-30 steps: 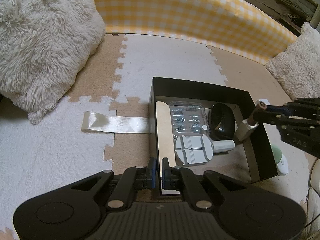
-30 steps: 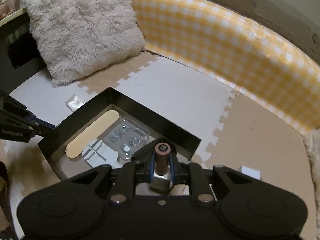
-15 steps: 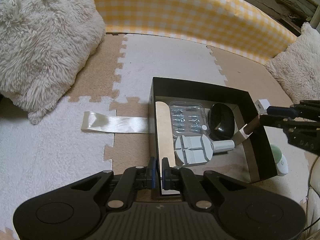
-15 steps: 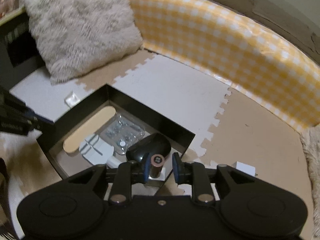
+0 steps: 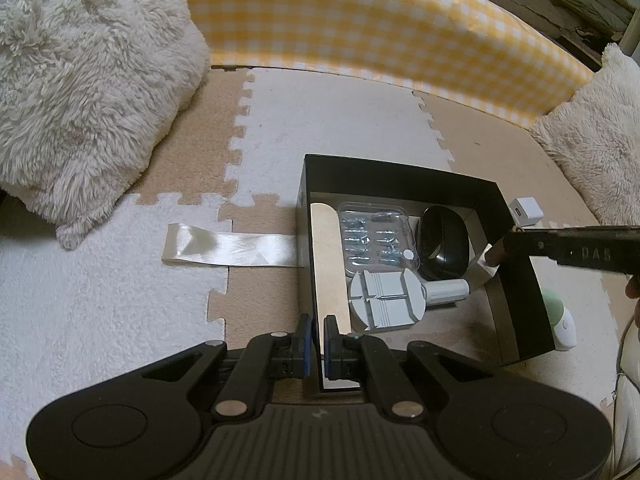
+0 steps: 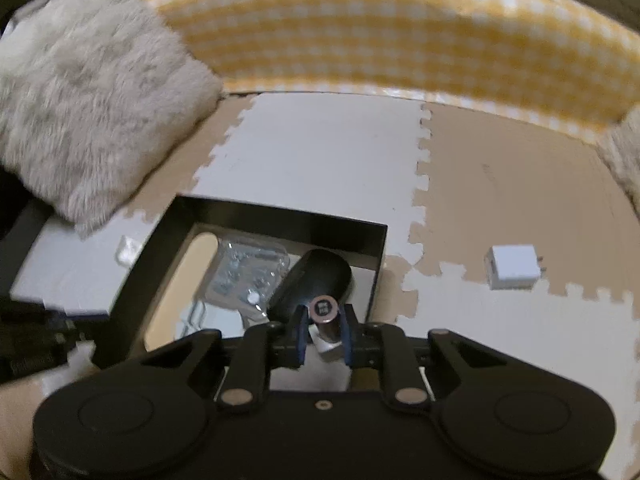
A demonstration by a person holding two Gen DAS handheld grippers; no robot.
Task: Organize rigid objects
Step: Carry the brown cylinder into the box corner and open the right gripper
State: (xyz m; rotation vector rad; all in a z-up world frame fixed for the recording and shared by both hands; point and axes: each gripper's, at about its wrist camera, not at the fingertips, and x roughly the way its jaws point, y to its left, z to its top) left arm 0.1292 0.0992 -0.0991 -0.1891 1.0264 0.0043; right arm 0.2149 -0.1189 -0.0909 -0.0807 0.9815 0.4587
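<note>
The small brown-capped cylinder with a white base [image 6: 325,322] hangs tilted over the right end of the black box [image 5: 400,168], its white base low inside near the right wall, next to the black oval case [image 5: 442,246]. The right gripper [image 6: 324,334] has it between its blue pads; the jaws have just been closing in on it again after loosening, and they look snug against its sides, though the picture is blurred.

The left gripper [image 5: 315,338] is pinched almost completely shut on the near wall of the box, gripping that thin edge.

Inside the box, from left to right, lie a pale wooden stick [image 5: 326,264], a clear blister pack of small metal parts [image 5: 374,236] with a round grey tool [image 5: 386,304] just in front of it, then the black case.

Outside it, on the foam puzzle-mat floor [image 5: 340,120], a white charger cube [image 6: 512,266] sits beyond the right wall, a green-and-white device [image 5: 560,320] lies close to the right side, and a shiny ribbon strip [image 5: 232,246] stretches out from the left wall. A fluffy cushion [image 5: 84,80] leans against the yellow gingham bumper [image 5: 360,20].
</note>
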